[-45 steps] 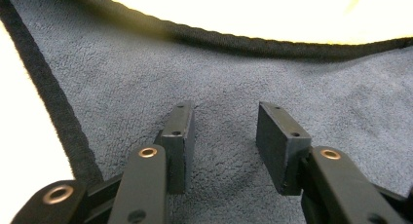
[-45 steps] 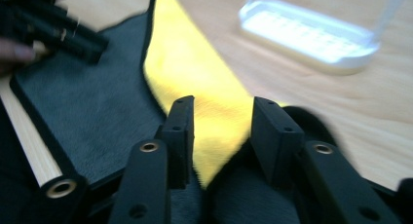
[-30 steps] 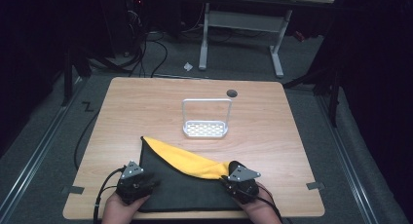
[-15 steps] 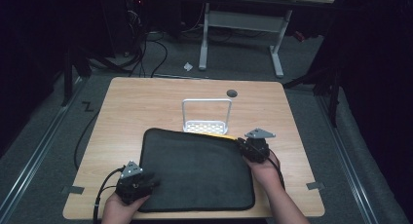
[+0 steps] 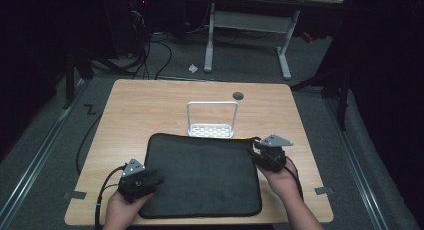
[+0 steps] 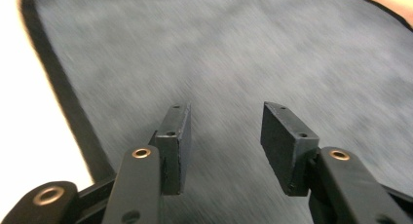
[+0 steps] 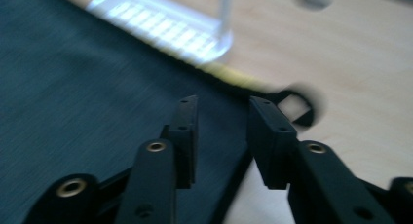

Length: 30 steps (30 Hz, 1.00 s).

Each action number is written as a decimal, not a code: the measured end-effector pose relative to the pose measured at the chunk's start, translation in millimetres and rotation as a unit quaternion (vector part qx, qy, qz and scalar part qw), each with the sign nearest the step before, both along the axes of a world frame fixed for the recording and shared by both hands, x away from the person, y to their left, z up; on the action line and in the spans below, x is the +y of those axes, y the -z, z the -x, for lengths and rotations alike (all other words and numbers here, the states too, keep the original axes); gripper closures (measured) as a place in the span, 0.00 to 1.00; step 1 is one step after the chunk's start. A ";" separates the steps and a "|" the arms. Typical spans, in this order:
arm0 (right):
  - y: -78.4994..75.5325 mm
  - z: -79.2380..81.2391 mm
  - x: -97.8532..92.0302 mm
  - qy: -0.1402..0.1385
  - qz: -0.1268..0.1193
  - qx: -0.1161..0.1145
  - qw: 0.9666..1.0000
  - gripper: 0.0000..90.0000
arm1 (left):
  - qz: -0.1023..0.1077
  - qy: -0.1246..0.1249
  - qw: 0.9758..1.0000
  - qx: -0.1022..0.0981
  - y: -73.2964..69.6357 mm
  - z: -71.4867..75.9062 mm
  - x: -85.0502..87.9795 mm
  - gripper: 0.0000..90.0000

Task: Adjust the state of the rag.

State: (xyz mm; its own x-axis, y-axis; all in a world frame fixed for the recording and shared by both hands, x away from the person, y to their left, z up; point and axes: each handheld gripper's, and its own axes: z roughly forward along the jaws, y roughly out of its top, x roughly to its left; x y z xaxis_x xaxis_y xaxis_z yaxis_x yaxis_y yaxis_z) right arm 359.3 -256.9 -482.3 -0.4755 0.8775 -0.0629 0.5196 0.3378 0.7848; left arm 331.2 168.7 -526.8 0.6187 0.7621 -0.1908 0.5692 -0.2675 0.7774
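Dark floor and cables surround a pale wooden worktop (image 5: 150,110) in the high view. On it a black mat (image 5: 200,175) lies flat near the front edge, with a white wire rack (image 5: 212,121) standing just behind it. The left claw (image 5: 150,181) rests over the mat's front left corner, and the right claw (image 5: 259,156) sits at its far right corner.

From the left gripper view, the left claw (image 6: 225,136) stands apart over grey-black fabric, gripping nothing.

From the right gripper view, the right claw (image 7: 221,121) has just been opening, jaws apart above the mat's edge, nothing between them. A yellow strip (image 7: 234,77) peeks out beside the rack (image 7: 160,27).
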 end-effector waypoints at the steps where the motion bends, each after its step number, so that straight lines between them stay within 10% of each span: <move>1: 6.2 4.1 2.6 -0.007 0.000 0.010 1.000 0.79 | -0.009 -0.008 1.000 -0.005 1.8 -2.5 -0.6 0.64; 9: 41.3 0.0 6.2 -0.007 0.017 0.069 0.997 0.91 | -0.030 -0.033 0.999 0.005 8.1 -5.6 -2.3 0.78; 21: 43.1 32.1 -64.1 0.051 0.031 0.058 0.997 0.94 | -0.034 0.073 0.997 -0.003 8.2 16.7 -64.8 0.80; 30: 34.4 39.6 -69.1 0.056 0.000 0.018 0.998 0.78 | -0.015 0.031 0.999 -0.014 6.2 10.1 -48.3 0.70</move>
